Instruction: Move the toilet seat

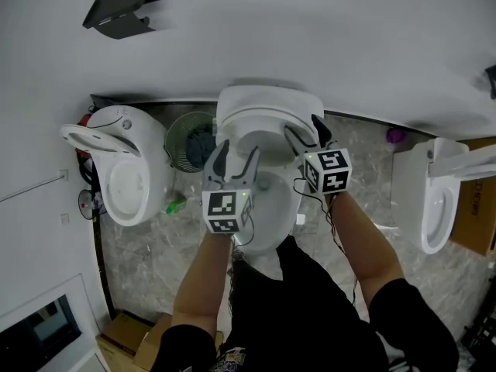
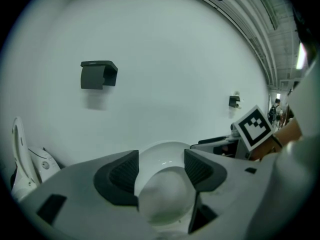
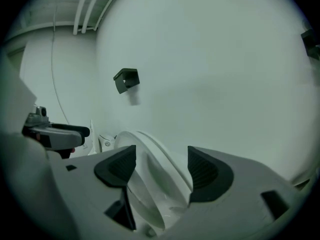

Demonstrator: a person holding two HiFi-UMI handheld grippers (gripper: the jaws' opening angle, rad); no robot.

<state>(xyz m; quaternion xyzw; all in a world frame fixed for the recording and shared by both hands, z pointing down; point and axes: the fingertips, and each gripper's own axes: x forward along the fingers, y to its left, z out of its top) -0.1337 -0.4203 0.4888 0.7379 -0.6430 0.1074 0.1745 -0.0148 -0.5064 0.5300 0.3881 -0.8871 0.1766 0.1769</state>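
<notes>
The white middle toilet [image 1: 267, 231] stands in front of me with its seat and lid [image 1: 267, 107] raised toward the wall. My left gripper [image 1: 239, 149] hangs open over the bowl's left side. In the left gripper view its jaws [image 2: 161, 166] frame the rounded white top of the seat [image 2: 162, 156] and touch nothing. My right gripper [image 1: 304, 128] is at the right edge of the raised seat. In the right gripper view the tilted seat edge [image 3: 157, 159] runs between the open jaws [image 3: 161, 166], with a gap at the left pad.
Another toilet [image 1: 124, 173] with its lid up stands on the left, a third toilet [image 1: 426, 200] on the right. A round bin [image 1: 188, 140] sits between the left and middle toilets. A dark holder [image 1: 124, 10] hangs on the wall. Cardboard boxes [image 1: 474, 208] are far right.
</notes>
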